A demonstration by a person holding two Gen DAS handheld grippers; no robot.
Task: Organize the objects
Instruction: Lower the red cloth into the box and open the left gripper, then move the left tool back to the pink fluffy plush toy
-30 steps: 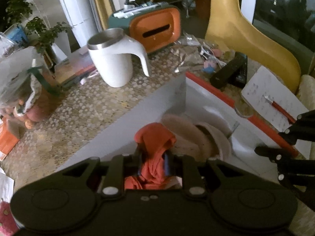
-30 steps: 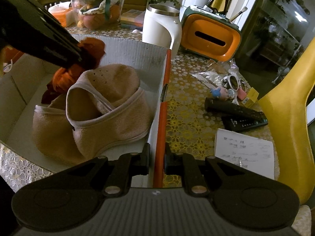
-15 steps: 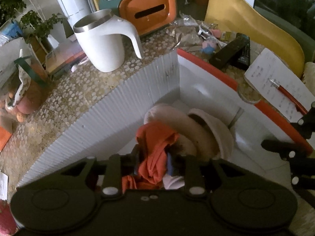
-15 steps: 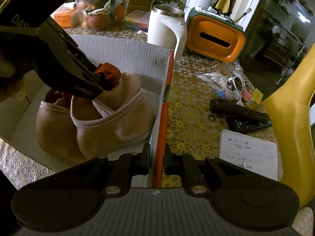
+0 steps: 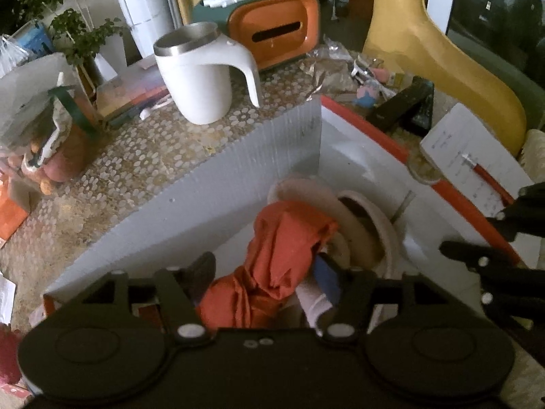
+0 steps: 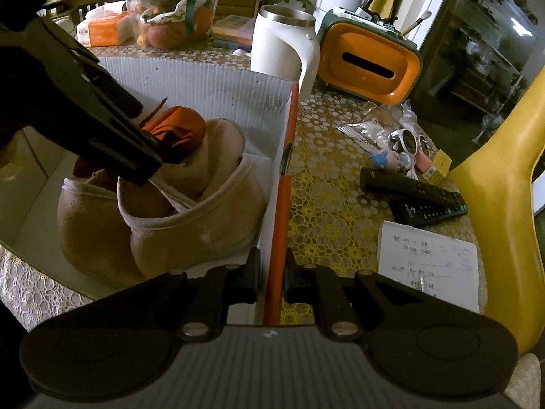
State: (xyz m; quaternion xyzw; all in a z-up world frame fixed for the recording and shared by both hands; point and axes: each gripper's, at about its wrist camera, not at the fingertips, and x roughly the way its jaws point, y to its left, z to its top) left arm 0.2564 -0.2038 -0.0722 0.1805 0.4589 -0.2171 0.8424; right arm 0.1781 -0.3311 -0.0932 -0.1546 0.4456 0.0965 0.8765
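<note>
the left tongs are spread wide, with the orange cloth lying loose between the two fingers. the cloth is bunched up on top of the tan slippers, inside the white box. in the right wrist view the cloth is seen tucked against the mouth of the back slipper, just under the tip of the left tongs.

the right tongs are pressed together on the orange rim of the box, on the side wall near the corner. one finger is inside the box and one is outside.

the two slippers are set side by side in the box, close to the ribbed back wall.

the box is placed on a worktop with a gold lace cover. a white mug with a steel rim is stood behind the box, and an orange and green tissue holder is beside it. two black remotes are laid near a white note sheet. the sheet is covered in small handwriting, but the words are too small to be read. white letters are printed on the remotes and on a clear wrapper, and they cannot be read either. white sunglasses and a small pig toy are seen next to the wrapper. a red pen is laid on the note sheet in the left wrist view. a bag of fruit is kept at the back.
</note>
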